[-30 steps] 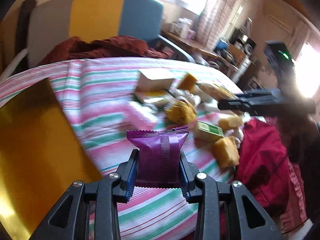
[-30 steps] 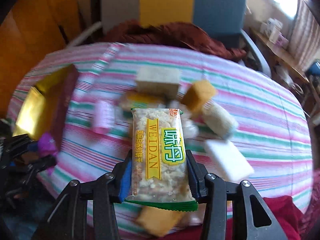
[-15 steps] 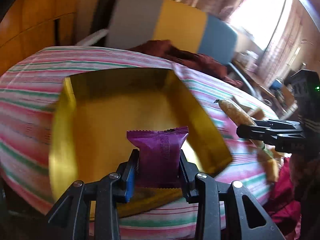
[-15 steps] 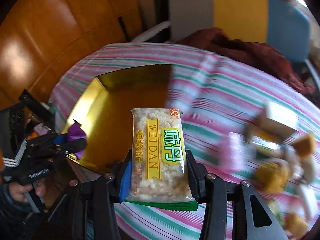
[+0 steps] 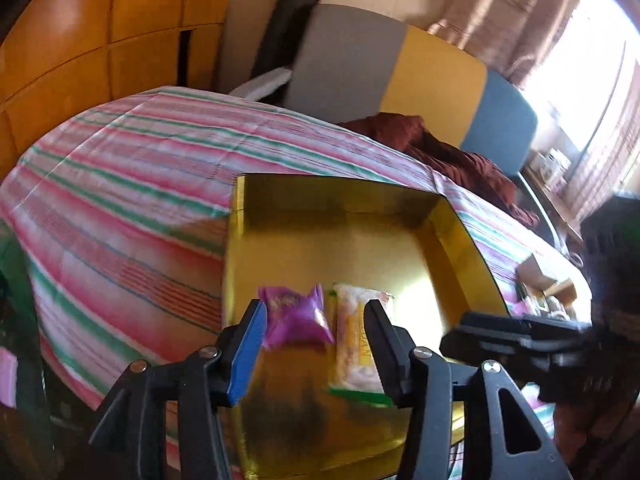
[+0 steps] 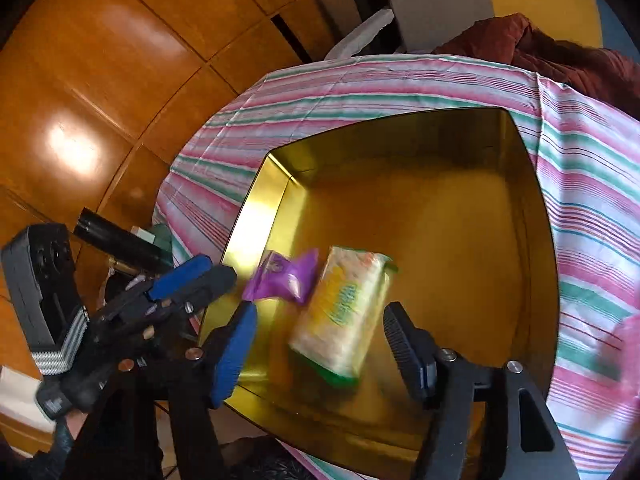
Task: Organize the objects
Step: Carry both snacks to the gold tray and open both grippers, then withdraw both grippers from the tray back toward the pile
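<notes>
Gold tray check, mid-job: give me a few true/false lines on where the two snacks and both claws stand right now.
1. The purple packet lies inside the gold tray. True.
2. The left claw grips the purple packet. False: its fingers are spread, and the packet is free.
3. The rice bar lies beside the purple packet. True.
4. The right claw is shut on the rice bar. False: it is open, with the bar loose in the tray.
5. The tray sits on a bare wooden table. False: it sits on a striped cloth.
</notes>
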Action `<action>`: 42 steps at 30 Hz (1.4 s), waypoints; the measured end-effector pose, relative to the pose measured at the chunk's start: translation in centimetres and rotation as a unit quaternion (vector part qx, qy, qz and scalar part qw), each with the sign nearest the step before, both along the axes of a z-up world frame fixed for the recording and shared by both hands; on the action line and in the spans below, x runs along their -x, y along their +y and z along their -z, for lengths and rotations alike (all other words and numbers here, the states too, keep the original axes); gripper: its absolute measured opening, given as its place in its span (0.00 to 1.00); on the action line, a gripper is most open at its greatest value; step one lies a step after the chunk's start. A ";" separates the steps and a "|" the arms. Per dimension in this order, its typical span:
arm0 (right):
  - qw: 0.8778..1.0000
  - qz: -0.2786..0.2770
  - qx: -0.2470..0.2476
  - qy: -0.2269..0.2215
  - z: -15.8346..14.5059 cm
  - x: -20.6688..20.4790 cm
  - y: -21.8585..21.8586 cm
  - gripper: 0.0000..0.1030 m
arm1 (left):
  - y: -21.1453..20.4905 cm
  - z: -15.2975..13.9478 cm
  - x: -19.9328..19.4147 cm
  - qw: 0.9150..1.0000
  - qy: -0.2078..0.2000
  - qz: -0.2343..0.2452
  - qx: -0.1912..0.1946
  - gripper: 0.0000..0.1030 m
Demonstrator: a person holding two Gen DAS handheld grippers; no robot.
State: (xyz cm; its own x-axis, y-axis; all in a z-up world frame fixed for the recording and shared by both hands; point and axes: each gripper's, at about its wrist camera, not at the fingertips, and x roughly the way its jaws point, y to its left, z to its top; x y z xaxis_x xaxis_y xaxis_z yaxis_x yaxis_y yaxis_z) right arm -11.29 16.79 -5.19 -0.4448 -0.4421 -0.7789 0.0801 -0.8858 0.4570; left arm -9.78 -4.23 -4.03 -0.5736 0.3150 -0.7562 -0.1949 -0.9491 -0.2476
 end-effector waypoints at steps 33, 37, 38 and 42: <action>0.960 0.066 -0.237 0.134 -3.0 -7.3 -1.9 0.96 | 3.0 -4.1 -7.6 0.986 0.117 -0.032 0.110 0.50; 0.958 0.073 -0.242 0.137 -3.2 -7.7 -1.5 0.96 | 3.3 -4.2 -7.8 0.986 0.119 -0.026 0.114 0.50; 0.957 0.076 -0.244 0.138 -3.3 -7.8 -1.4 0.97 | 3.5 -4.3 -7.9 0.986 0.120 -0.026 0.114 0.50; 0.954 0.092 -0.249 0.142 -3.8 -8.3 -0.6 0.97 | 3.9 -4.3 -8.1 0.986 0.120 -0.018 0.112 0.50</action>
State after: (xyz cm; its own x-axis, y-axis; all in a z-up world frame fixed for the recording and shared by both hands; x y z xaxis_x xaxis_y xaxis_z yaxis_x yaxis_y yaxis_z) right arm -2.97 16.16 -1.40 -0.7040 0.0576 -0.7079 -0.0405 -0.9983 -0.0409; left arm -1.64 -0.32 0.28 -0.7518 0.1315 -0.6461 -0.1878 -0.9820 0.0186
